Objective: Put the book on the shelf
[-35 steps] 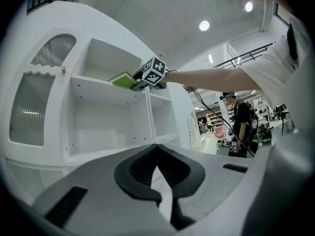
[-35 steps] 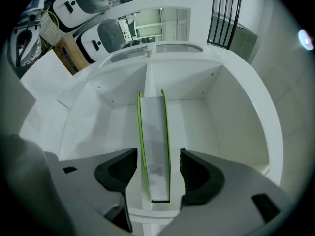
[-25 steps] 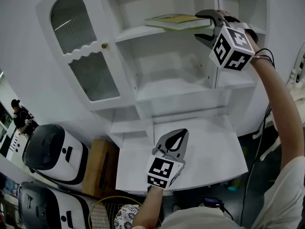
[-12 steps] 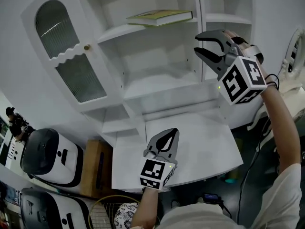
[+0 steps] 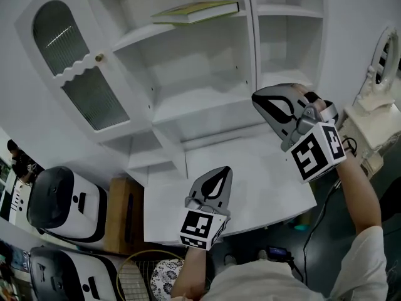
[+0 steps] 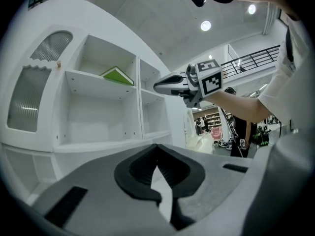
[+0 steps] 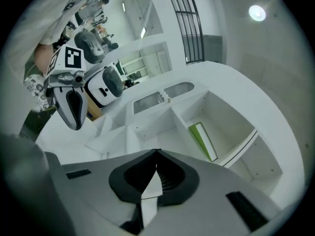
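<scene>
A green book lies flat on the top shelf of the white cabinet, with nothing touching it. It also shows in the left gripper view and the right gripper view. My right gripper hangs well below and to the right of the book, level with the lower shelf. Its jaws are shut and empty, tips together. Lower down, over the desk top, my left gripper is also shut with nothing in it.
The cabinet door with arched ribbed glass stands open at the left. Below left are two white rounded machines, a wooden box and a racket. A white ornate object stands at the right. People stand in the background.
My right gripper has come down and away from the top shelf and its jaws have closed from wide open. The book stays on the shelf. The left gripper has hardly moved.
</scene>
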`<state>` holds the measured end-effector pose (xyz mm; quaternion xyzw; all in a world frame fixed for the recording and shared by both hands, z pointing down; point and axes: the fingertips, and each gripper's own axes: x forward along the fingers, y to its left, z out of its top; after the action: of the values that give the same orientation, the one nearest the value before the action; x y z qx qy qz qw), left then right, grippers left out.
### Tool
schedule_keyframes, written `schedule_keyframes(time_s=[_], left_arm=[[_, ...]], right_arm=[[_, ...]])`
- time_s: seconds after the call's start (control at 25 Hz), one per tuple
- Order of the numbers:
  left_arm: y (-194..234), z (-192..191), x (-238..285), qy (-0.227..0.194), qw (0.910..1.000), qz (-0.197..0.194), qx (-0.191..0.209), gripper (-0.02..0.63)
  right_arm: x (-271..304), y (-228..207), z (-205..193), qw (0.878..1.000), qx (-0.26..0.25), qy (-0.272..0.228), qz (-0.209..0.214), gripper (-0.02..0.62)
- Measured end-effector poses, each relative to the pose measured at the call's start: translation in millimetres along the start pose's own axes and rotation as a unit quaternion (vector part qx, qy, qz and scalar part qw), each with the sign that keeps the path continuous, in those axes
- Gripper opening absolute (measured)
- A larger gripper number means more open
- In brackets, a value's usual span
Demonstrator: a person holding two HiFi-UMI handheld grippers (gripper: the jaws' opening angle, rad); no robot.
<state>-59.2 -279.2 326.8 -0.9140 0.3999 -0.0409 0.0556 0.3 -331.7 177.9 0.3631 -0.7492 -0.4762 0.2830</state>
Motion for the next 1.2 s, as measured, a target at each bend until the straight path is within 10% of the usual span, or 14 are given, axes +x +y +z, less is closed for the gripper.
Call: schedule_keyframes(time_s=[0.44, 0.8, 1.2], left_arm=[[-15, 11, -5, -0.041, 0.9991, -0.001, 0.009, 0.003], [-26, 3, -10, -0.071, 0.9974, 0.0, -0.017, 0.003], [-58, -28, -14, -0.06, 0.9973, 0.008, -0.041, 0.003]], right_arm=[[-22, 97, -10, 0.974, 0.218, -0.034, 0.045, 0.017], [-44, 144, -12, 0.908, 0.398, -0.128, 0.009, 0.017], [-74, 189, -42, 0.868, 0.479, -0.13, 0.005, 0.017]])
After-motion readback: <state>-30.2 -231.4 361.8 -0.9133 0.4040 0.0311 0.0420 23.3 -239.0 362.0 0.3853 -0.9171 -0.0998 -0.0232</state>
